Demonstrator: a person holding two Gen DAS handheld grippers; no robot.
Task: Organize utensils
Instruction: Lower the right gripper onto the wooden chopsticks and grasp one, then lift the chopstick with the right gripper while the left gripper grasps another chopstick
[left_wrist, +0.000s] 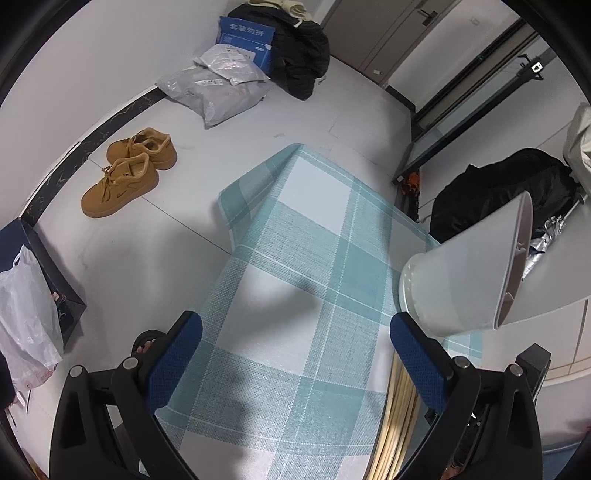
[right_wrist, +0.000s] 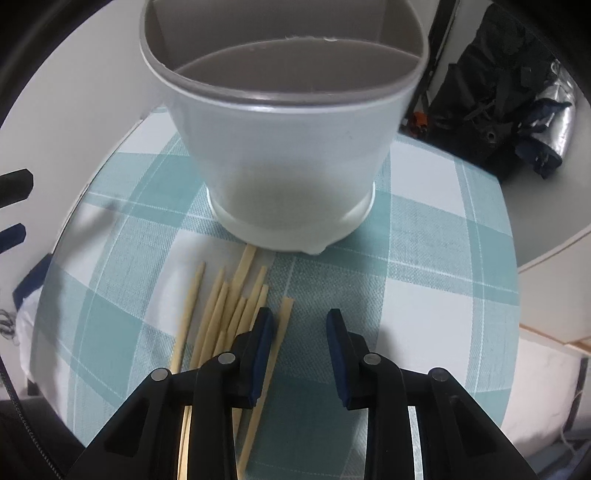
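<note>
Pale bamboo chopsticks (right_wrist: 221, 314) — loose, fanned — before a white holder (right_wrist: 288, 155).

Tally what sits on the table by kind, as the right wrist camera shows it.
Chopsticks: at least 8 ends show; the pile overlaps, so the exact count is unclear
White holder: 1
Checked cloth: 1
Total: at least 10

Both wrist views angled steeply down, close over the checked bench (left_wrist: 295, 229); shared: white holder (right_wrist: 288, 155) and chopsticks (right_wrist: 218, 314); left also taking in floor.
</note>
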